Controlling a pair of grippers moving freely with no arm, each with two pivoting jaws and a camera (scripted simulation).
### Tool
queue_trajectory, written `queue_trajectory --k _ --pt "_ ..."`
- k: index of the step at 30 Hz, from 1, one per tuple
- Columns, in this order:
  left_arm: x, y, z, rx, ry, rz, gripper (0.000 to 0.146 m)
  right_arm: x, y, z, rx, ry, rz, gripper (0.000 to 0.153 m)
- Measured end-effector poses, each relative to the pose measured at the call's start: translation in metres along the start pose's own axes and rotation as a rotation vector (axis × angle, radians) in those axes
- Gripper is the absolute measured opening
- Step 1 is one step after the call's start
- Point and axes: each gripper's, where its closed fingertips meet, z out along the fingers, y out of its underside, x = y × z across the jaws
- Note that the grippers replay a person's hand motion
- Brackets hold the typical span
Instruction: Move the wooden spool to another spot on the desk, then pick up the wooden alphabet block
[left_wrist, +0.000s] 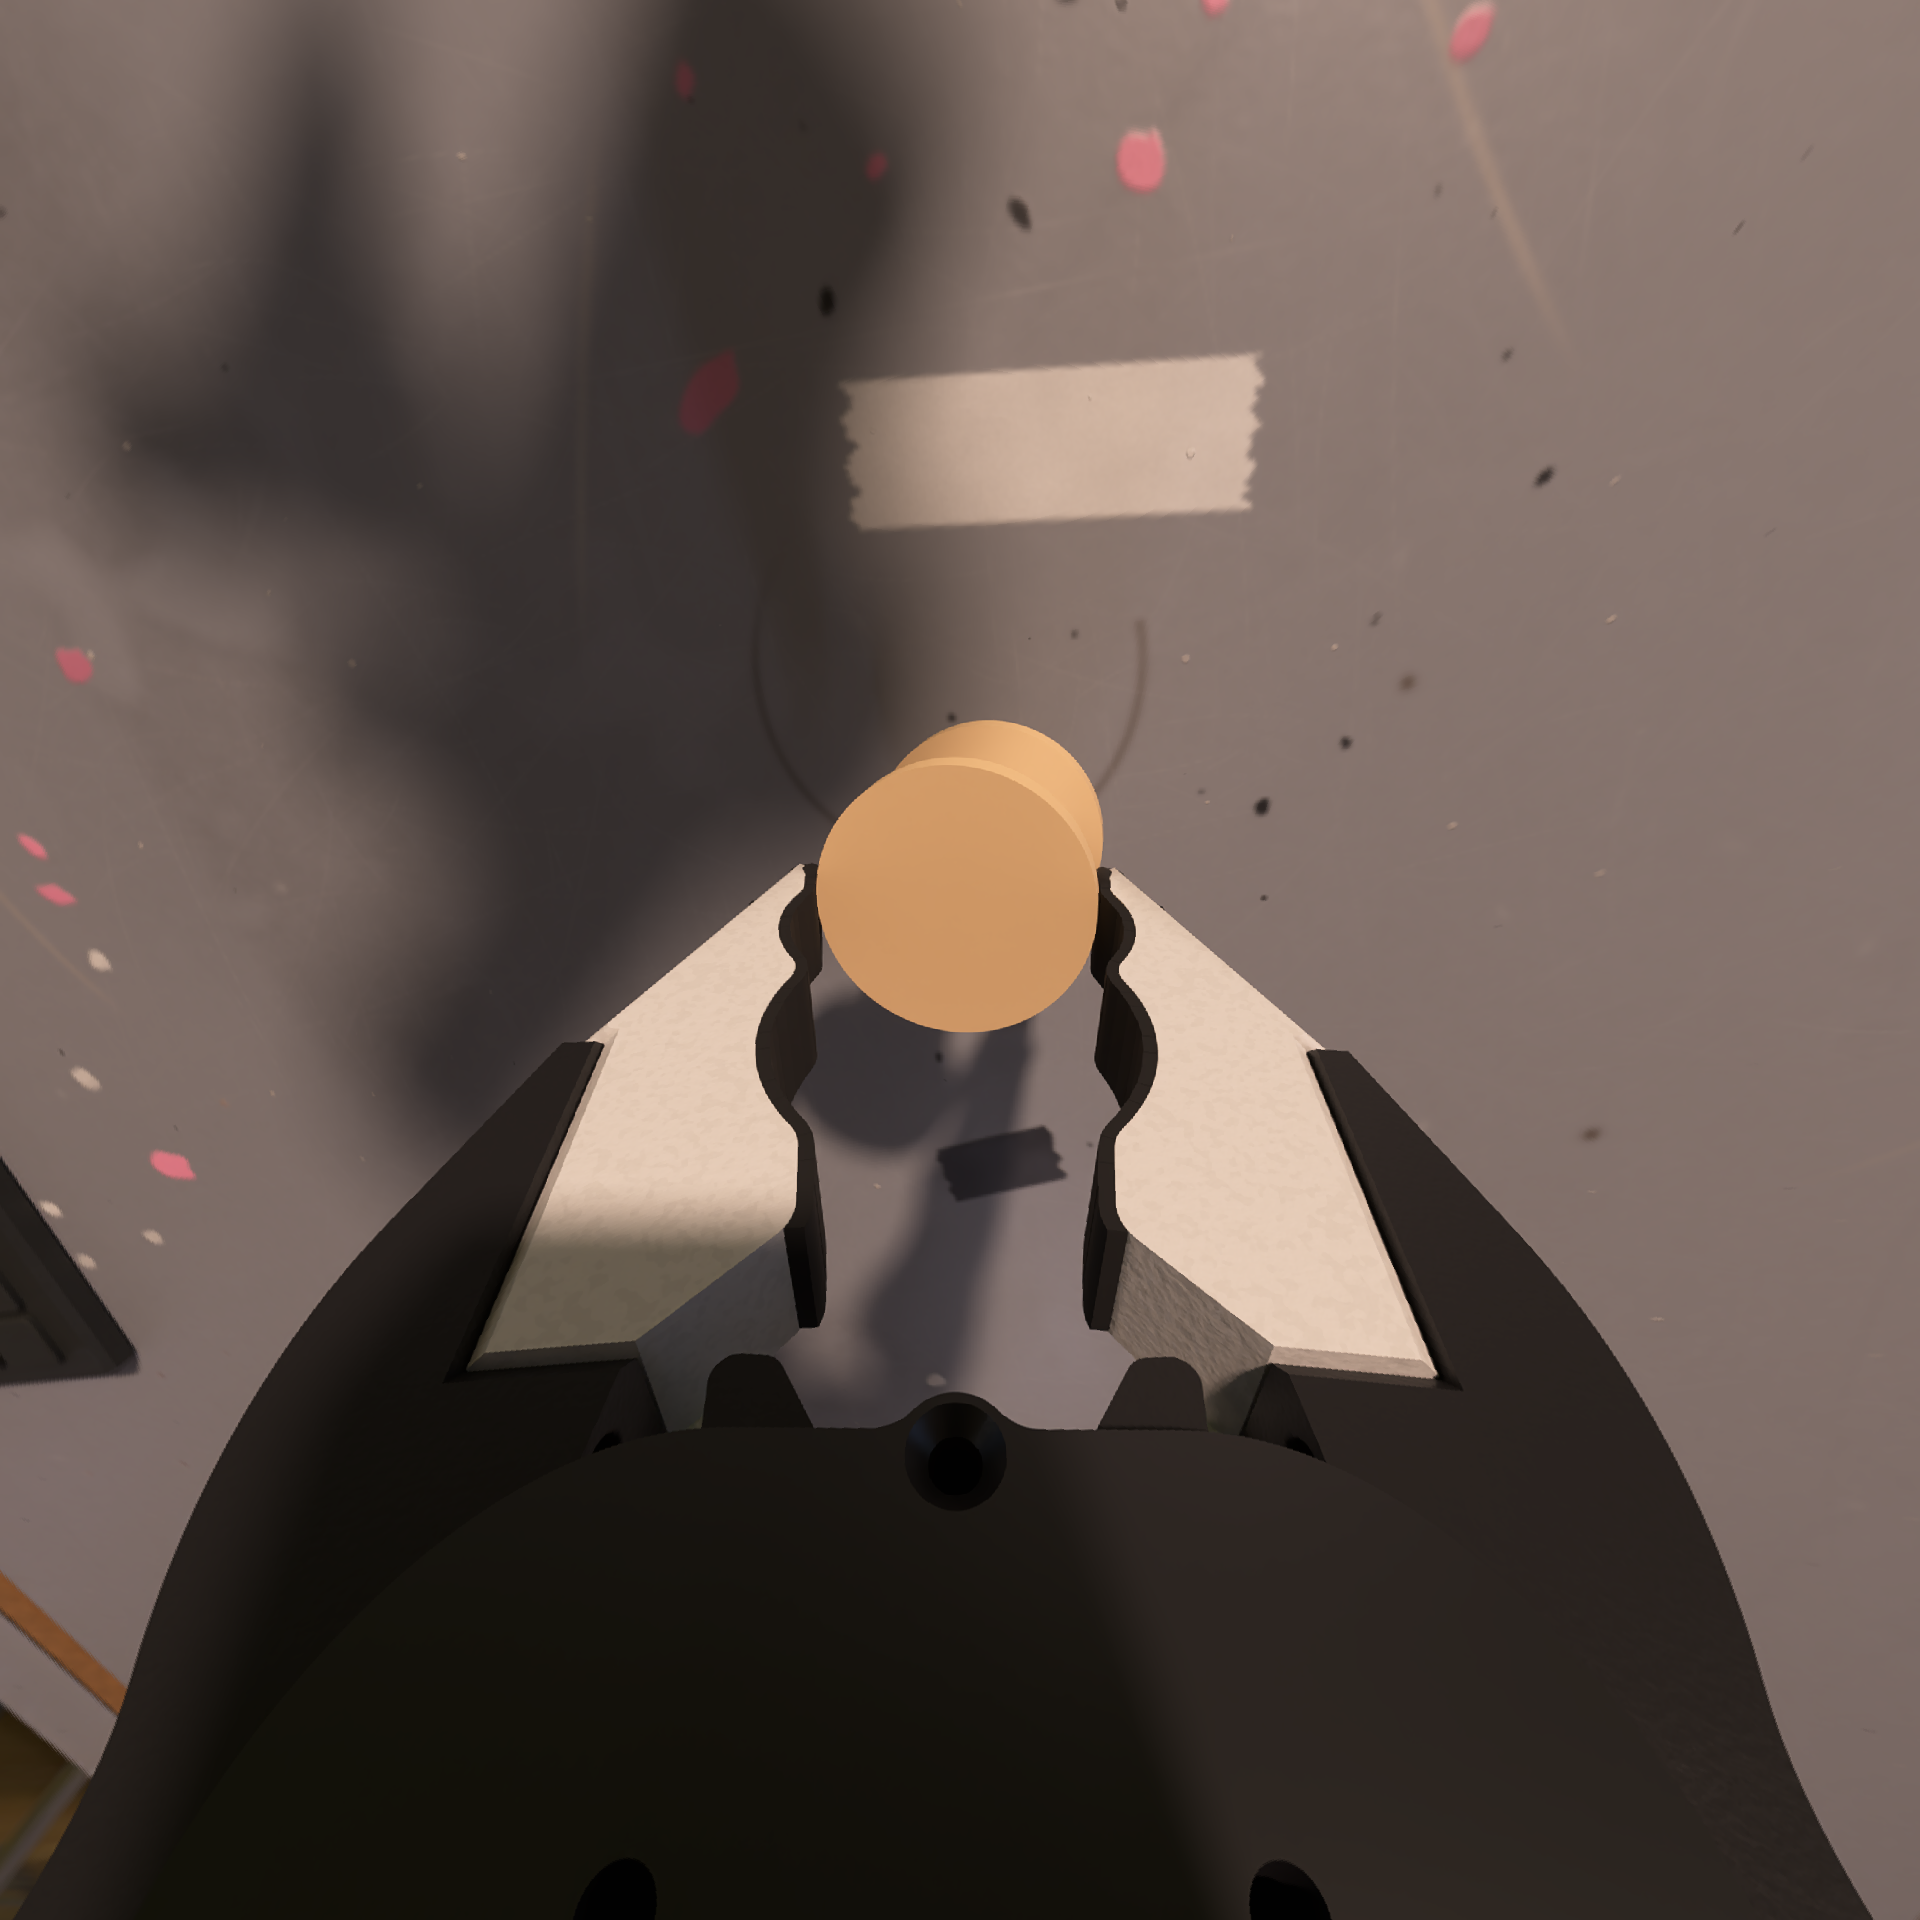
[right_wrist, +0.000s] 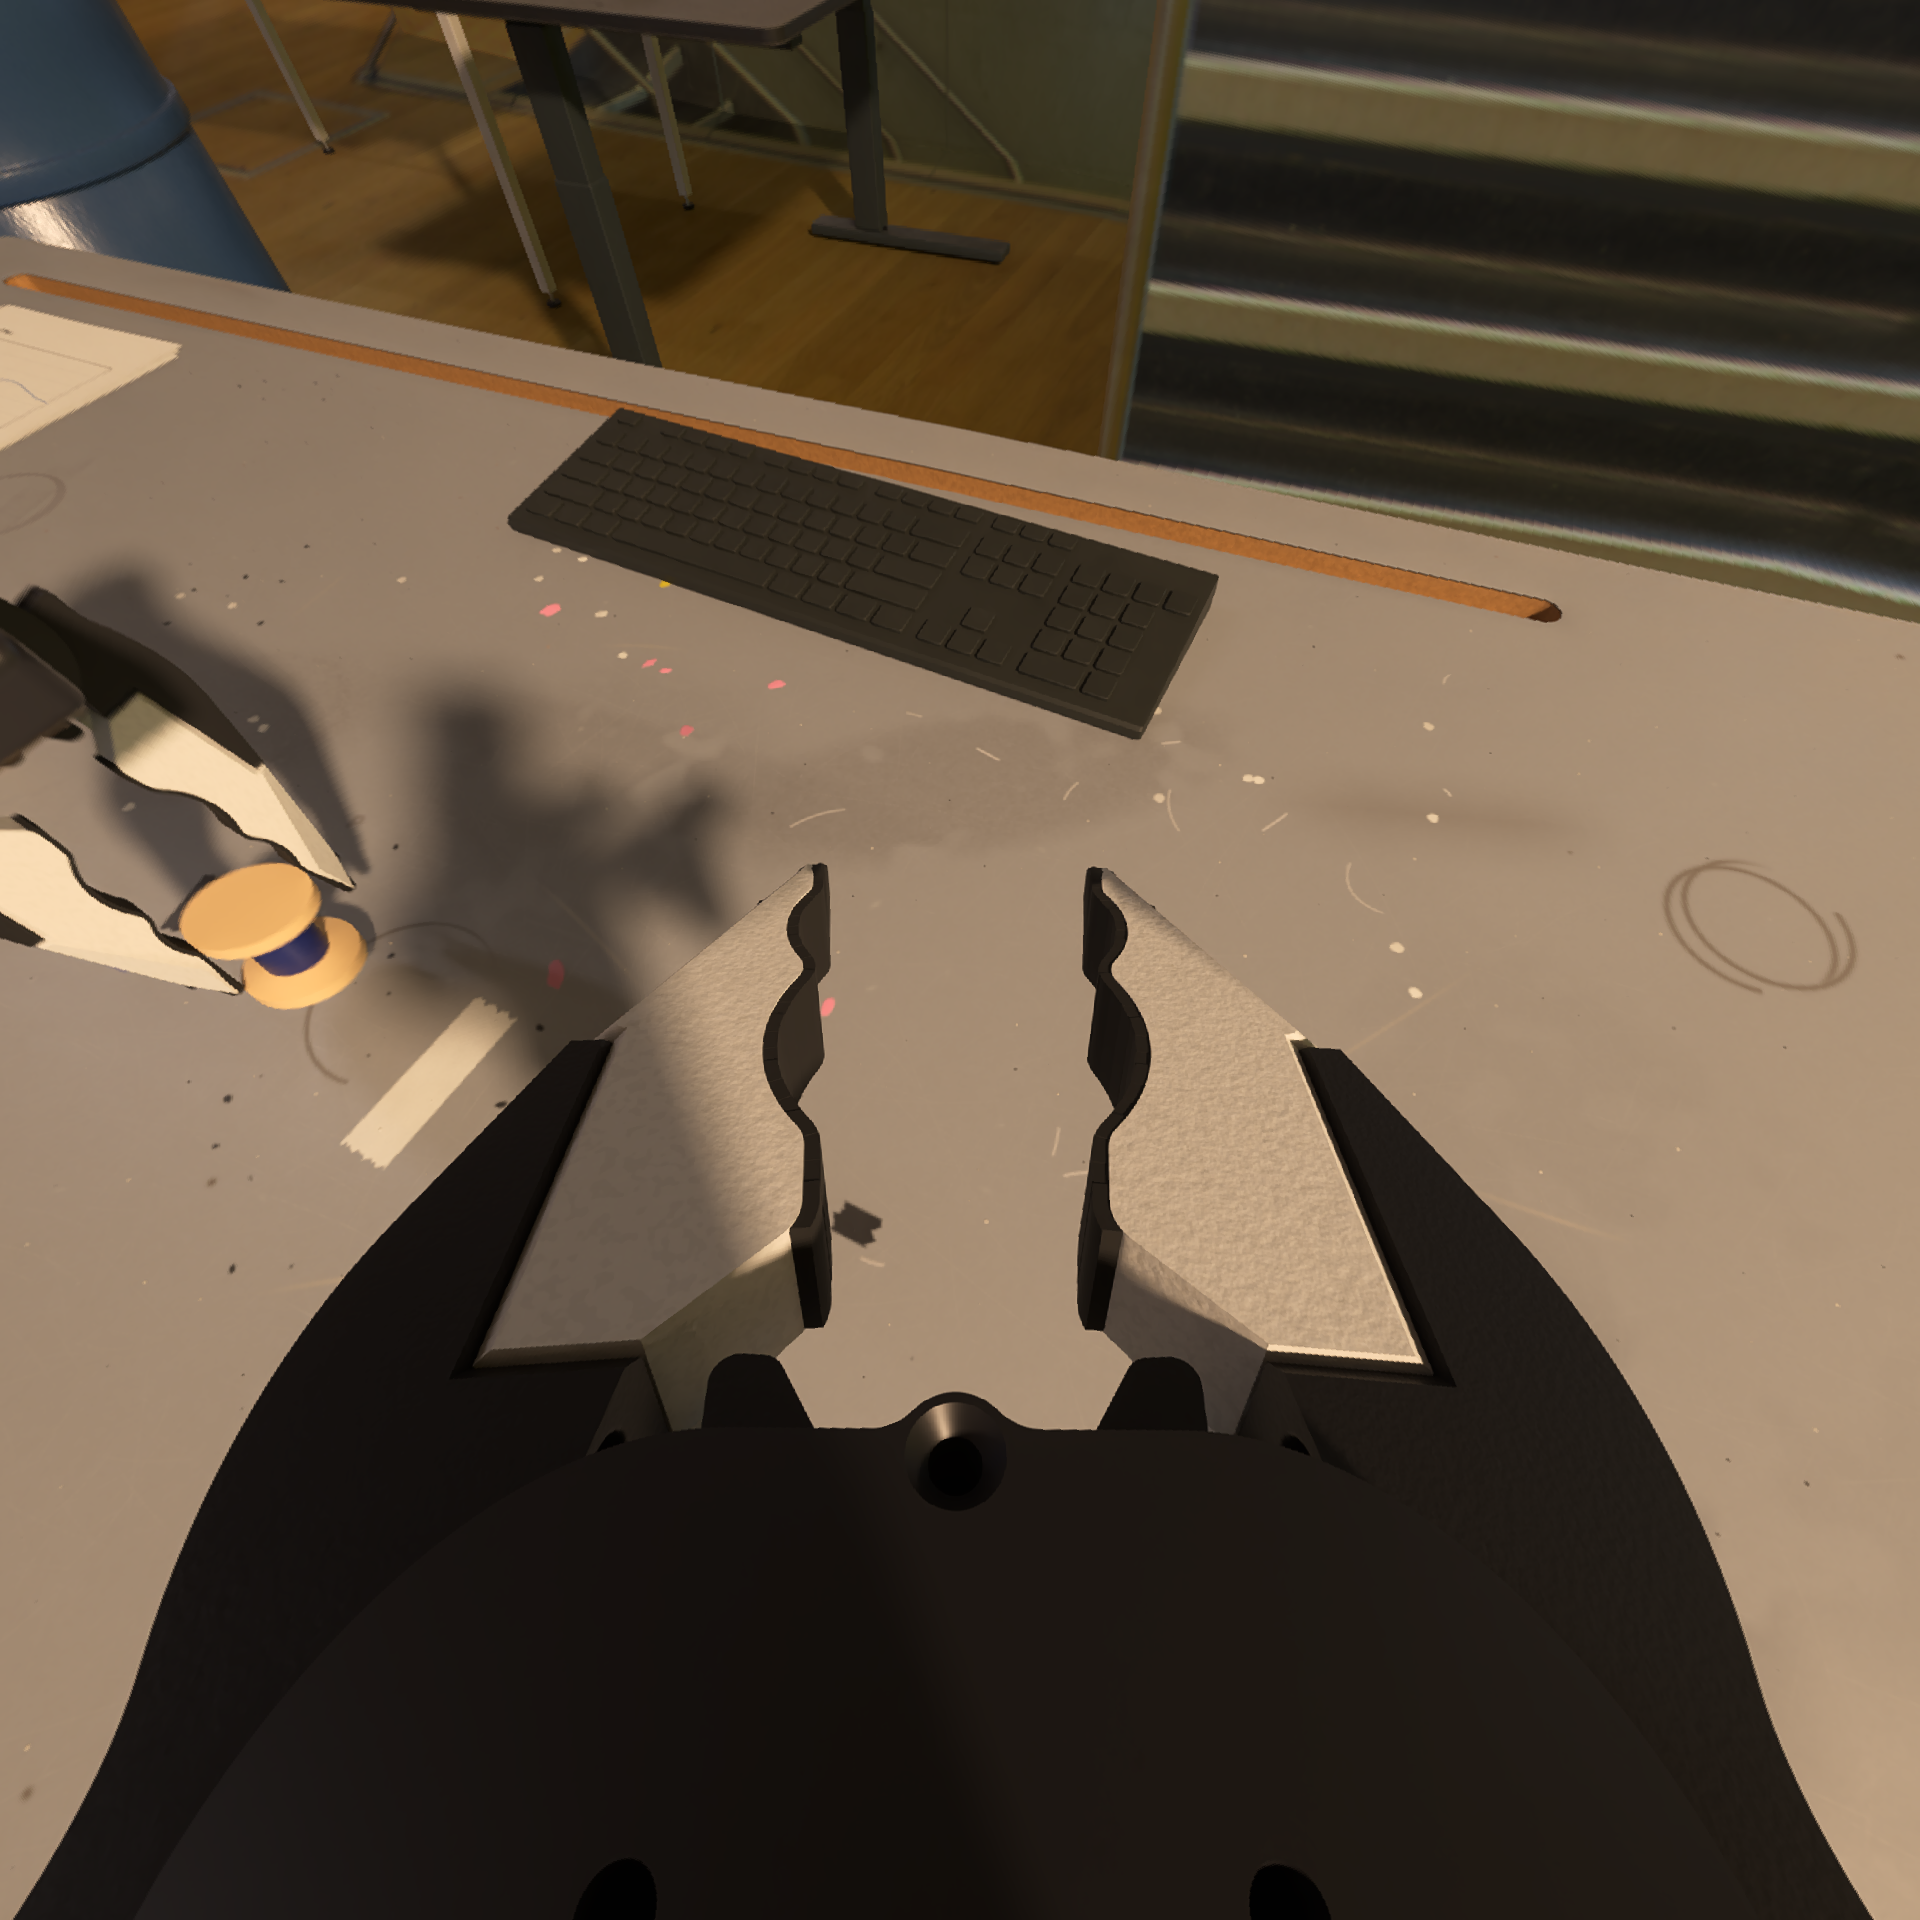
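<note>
The wooden spool (left_wrist: 956, 894) is light tan with blue thread (right_wrist: 294, 951) wound round its middle. My left gripper (left_wrist: 956, 883) is shut on the spool's upper flange, one fingertip on each side. In the right wrist view the left gripper (right_wrist: 281, 930) holds the spool (right_wrist: 249, 920) slightly tilted, low over the grey desk (right_wrist: 1351, 1039). I cannot tell whether the lower flange touches the desk. My right gripper (right_wrist: 956, 883) is open and empty above the desk's middle. No wooden alphabet block shows in either view.
A black keyboard (right_wrist: 862, 561) lies at the back of the desk, and its corner shows in the left wrist view (left_wrist: 42, 1299). A strip of pale tape (left_wrist: 1049, 442) lies just past the spool. A paper sheet (right_wrist: 62, 374) sits far left.
</note>
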Motion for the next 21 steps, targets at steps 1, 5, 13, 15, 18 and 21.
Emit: queue_trajectory --k 1,5,13,15,18,21 --pt "-0.001 0.001 0.004 -0.004 -0.007 0.025 0.052 0.0 -0.001 0.0 0.005 -0.001 0.003 0.049" --pt "-0.012 0.005 0.013 -0.027 -0.094 0.131 0.052 0.001 -0.001 0.0 0.007 -0.005 0.008 0.049" --pt "-0.019 0.008 0.021 -0.025 -0.106 0.107 0.052 0.003 0.004 0.003 -0.01 -0.012 0.021 0.049" --pt "-0.019 0.009 0.021 -0.022 -0.104 0.116 0.052 0.003 0.005 0.005 -0.015 -0.018 0.025 0.049" --pt "-0.018 0.008 0.021 -0.012 -0.096 0.132 0.052 0.002 0.009 0.009 -0.034 -0.027 0.028 0.049" --pt "-0.016 0.007 0.02 0.003 -0.092 0.111 0.052 0.003 0.012 0.012 -0.046 -0.024 0.026 0.049"
